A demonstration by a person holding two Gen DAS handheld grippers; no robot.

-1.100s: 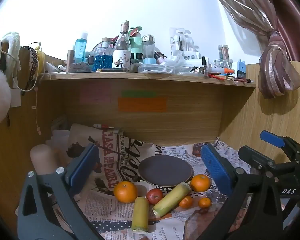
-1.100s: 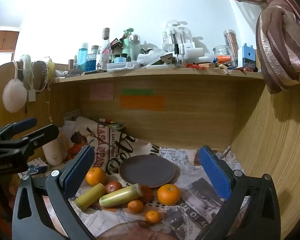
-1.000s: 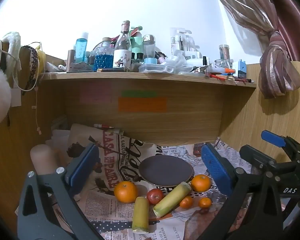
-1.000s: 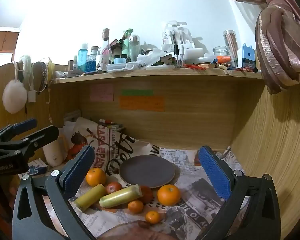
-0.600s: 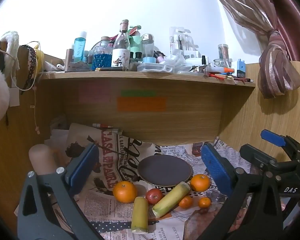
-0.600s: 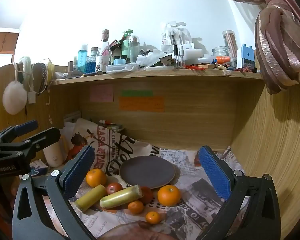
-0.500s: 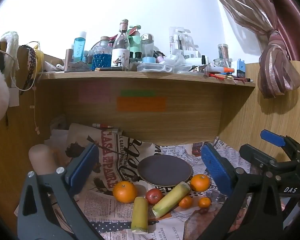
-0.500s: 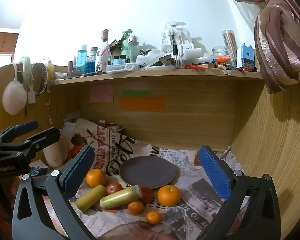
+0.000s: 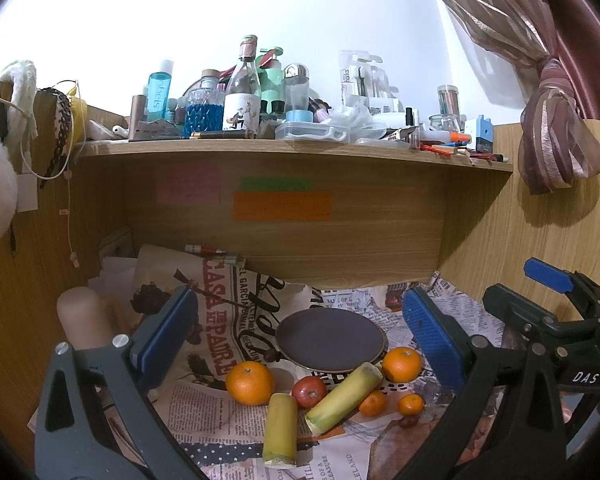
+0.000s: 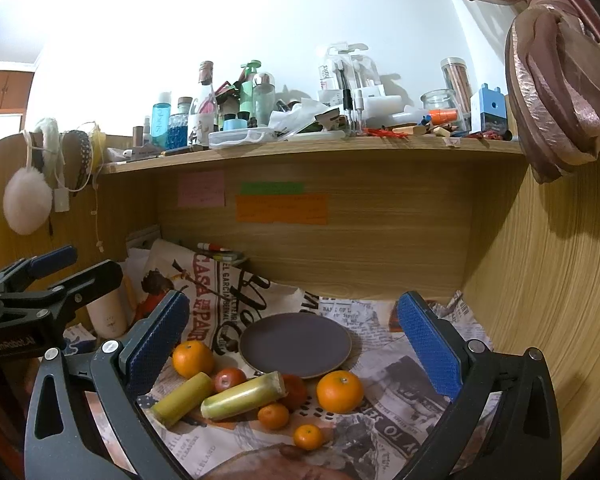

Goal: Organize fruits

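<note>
A dark round plate [image 9: 330, 338] [image 10: 295, 344] lies empty on newspaper under a wooden shelf. In front of it lie two large oranges [image 9: 249, 383] [image 9: 401, 364], a red fruit [image 9: 309, 391], two yellow-green sugarcane pieces [image 9: 280, 424] [image 9: 343, 397] and two small mandarins [image 9: 372, 403] [image 9: 411, 404]. The right wrist view shows the same fruit, with the large oranges [image 10: 193, 358] [image 10: 339, 391] at either side. My left gripper [image 9: 300, 344] is open and empty, above the fruit. My right gripper [image 10: 294, 350] is open and empty too, and shows in the left wrist view [image 9: 556, 320].
The shelf [image 9: 292, 148] above is crowded with bottles and jars. A beige cylinder [image 9: 82, 316] stands at the left on the desk. Wooden side panels close in left and right; a curtain [image 9: 556, 144] hangs at the right. Newspaper [image 10: 404, 412] covers the desk.
</note>
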